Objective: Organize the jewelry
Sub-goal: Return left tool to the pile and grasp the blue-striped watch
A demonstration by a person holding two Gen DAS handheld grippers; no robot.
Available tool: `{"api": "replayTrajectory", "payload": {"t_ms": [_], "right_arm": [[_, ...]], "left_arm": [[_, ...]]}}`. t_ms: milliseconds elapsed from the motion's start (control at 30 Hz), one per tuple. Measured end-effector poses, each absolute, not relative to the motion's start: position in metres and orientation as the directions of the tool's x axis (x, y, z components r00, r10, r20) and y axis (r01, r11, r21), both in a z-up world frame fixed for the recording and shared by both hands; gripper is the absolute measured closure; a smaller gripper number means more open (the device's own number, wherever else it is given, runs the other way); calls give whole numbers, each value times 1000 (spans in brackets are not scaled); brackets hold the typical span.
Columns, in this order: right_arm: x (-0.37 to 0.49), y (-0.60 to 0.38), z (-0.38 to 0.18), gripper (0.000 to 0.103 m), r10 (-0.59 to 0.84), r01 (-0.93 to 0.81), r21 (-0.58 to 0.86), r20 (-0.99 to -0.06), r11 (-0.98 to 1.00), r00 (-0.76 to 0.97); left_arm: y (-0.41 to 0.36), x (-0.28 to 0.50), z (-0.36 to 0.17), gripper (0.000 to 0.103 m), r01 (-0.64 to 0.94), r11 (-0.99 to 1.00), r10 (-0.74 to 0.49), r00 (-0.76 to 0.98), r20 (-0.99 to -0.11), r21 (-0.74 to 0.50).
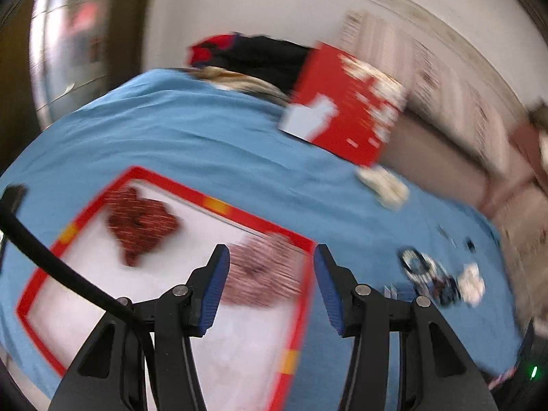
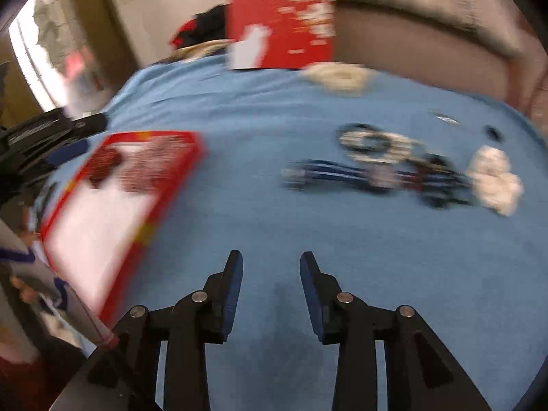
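Note:
A red-rimmed white tray (image 1: 219, 205) lies on the blue cloth and holds a dark red beaded piece (image 1: 140, 226) and a pink beaded piece (image 1: 263, 270). My left gripper (image 1: 270, 257) is open and empty just above the tray's right part, over the pink piece. In the right wrist view the tray (image 2: 171, 185) is at the left and a blurred pile of jewelry (image 2: 380, 164) lies on the cloth ahead and to the right. My right gripper (image 2: 270, 260) is open and empty over bare cloth. The pile also shows in the left wrist view (image 1: 428, 277).
A red box lid (image 1: 346, 109) stands at the far edge of the blue cloth (image 2: 274, 102). White crumpled wads (image 2: 496, 178) (image 2: 339, 75) lie by the pile and by the lid. A sofa (image 2: 428, 41) is behind. Both views are motion-blurred.

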State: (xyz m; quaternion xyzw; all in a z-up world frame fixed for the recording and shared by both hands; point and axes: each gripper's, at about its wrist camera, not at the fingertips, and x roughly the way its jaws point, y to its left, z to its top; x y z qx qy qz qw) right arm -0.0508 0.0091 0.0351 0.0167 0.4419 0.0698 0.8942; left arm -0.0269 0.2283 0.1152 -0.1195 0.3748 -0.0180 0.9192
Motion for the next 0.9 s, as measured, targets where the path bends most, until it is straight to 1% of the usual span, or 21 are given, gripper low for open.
{"api": "replayTrajectory", "payload": {"t_ms": [100,167,233,267,300,333,367,400,467,500,567,633,833,900], "right_arm": [[-51,-40,31,65,63,-25,60,-791,998,609],[-50,-70,32,65,33,24,62,-778,998,628],[-48,-94,36,64,23,47,69,-764,997,645],[-47,-106,39,62,17,60,75,-750,995,662],[-47,-115,41,59,13,70,81,-738,994,674],[-47,-121,42,56,11,79,90,-726,993,687],[-47,-132,42,54,13,91,107,-713,990,701],[-46,-141,40,53,16,104,127,-706,987,708],[-42,-161,34,53,41,136,185,-720,973,693],[-43,-169,33,53,70,138,225,-721,965,689],[-40,-182,38,53,121,139,303,-699,943,705],[-40,-187,42,53,130,141,328,-681,934,721],[-40,-202,46,53,154,166,393,-664,904,732],[-39,-207,45,53,162,176,416,-659,892,735]], "left_arm": [[191,-25,105,53,46,970,-205,679,-704,-238],[166,-18,92,53,94,956,-274,626,-730,-278],[146,-11,82,53,130,949,-307,589,-748,-287],[130,-6,77,53,164,951,-308,575,-758,-262],[119,-6,73,53,186,954,-299,571,-765,-234],[103,-1,68,53,221,957,-283,564,-776,-188],[86,3,63,53,268,952,-279,553,-785,-150],[75,7,59,53,308,943,-283,541,-792,-126],[50,15,53,45,378,923,-275,525,-805,-68],[36,17,50,43,421,907,-268,525,-808,-27],[9,23,42,42,488,871,-237,532,-813,65],[-14,30,32,42,540,833,-214,515,-830,121],[-56,42,11,42,621,769,-187,446,-875,151],[-61,44,10,47,619,773,-189,434,-881,138]]}}
